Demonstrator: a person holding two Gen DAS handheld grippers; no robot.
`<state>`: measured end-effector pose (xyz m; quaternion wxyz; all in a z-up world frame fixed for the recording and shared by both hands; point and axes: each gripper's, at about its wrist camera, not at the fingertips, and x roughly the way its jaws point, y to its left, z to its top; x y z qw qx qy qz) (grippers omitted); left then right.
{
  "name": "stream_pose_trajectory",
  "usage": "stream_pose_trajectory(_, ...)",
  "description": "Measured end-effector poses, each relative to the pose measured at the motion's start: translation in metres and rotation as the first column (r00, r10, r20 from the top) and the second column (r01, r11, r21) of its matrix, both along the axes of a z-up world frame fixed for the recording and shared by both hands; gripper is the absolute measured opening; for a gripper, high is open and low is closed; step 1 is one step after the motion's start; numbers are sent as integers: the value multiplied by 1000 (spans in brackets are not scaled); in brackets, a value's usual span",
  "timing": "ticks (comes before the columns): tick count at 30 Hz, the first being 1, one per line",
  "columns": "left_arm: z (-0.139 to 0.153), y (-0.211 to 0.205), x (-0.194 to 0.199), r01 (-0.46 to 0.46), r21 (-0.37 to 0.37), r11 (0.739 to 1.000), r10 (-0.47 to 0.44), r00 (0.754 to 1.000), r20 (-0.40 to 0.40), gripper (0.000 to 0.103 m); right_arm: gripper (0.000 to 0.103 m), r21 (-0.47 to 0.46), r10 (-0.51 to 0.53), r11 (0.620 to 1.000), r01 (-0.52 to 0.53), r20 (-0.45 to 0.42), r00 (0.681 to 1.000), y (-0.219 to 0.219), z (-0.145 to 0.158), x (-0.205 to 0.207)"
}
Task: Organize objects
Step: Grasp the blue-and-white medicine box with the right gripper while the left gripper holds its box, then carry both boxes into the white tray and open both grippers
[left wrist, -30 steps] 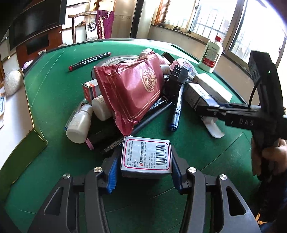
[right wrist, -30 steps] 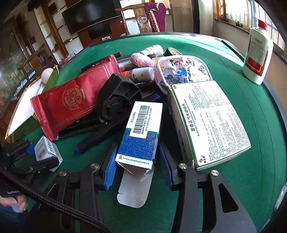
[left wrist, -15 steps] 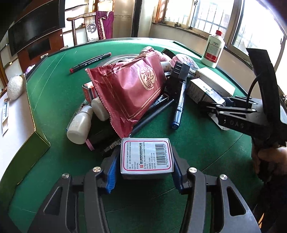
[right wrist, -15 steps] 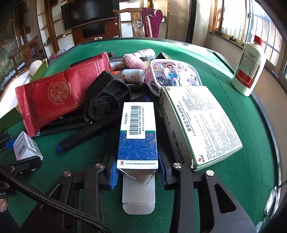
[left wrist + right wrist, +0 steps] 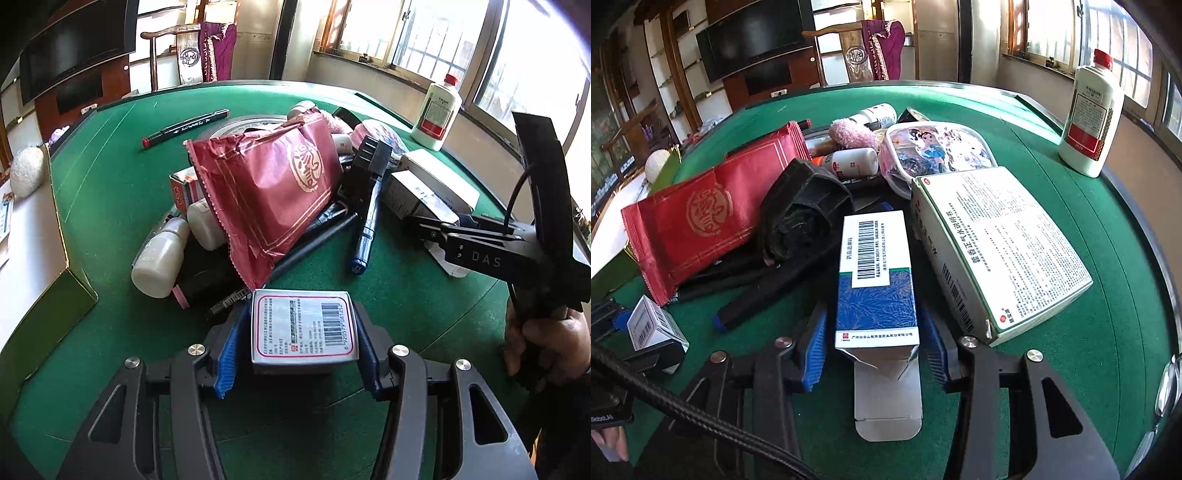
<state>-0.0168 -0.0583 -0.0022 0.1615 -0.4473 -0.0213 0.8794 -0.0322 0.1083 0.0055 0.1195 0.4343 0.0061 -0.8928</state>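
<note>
A small white box (image 5: 304, 326) with a barcode label sits between the blue pads of the left tool (image 5: 300, 349), at the near edge of the pile on the green counter (image 5: 110, 192). The right pad lies against the box's side, and a thin gap shows at the left pad; I cannot tell whether the box is truly pinched. The tool points down toward the felt at a steep slant.

The blue and white box (image 5: 876, 284) lies lengthwise between the pads of the right tool (image 5: 877, 350), its torn end flap hanging open toward the camera. The jaws are opening, with a visible gap on both sides of the box, so nothing presses on it. This tool also slants down at the counter. In the left wrist view a hand (image 5: 546, 343) grips its handle at the right edge.

Just right of the blue box leans a large flat white box (image 5: 1001, 251) printed with text. To the left lies a folded black umbrella (image 5: 805, 214), and beyond it a red foil bag (image 5: 273, 192) rests on top of the heap, over two white bottles (image 5: 162, 254). A pink pouch (image 5: 934, 151) with a cartoon print sits behind the large box. A black marker (image 5: 184, 127) lies apart on the felt, and a tall white bottle with a red cap (image 5: 1089, 114) stands near the counter's far right rim.
</note>
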Motion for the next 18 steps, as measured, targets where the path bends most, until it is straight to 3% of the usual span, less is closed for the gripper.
stream_pose_trajectory(1,0,-1,0,1,5,1000,-1,1000,0,48,41,-28,-4,1000,4,2,1000,4,0,-1)
stream_pose_trajectory(2,0,-1,0,1,9,1000,-1,1000,0,48,32,-44,-14,999,14,3,1000,7,1,-1)
stream_pose_trajectory(5,0,-1,-1,1,1,1000,-1,1000,-2,47,31,-116,-30,993,31,15,999,19,1,-4)
stream_pose_trajectory(11,1,7,-1,-15,-61,998,15,1000,-10,42,32,-117,-28,993,19,-73,997,21,16,12)
stream_pose_trajectory(16,1,-12,-1,-29,63,998,29,1000,-2,41,32,-196,-13,981,0,-65,998,24,20,13)
stream_pose_trajectory(18,6,-12,4,-25,59,998,27,999,-32,41,32,-202,-11,979,-7,-88,996,24,24,16)
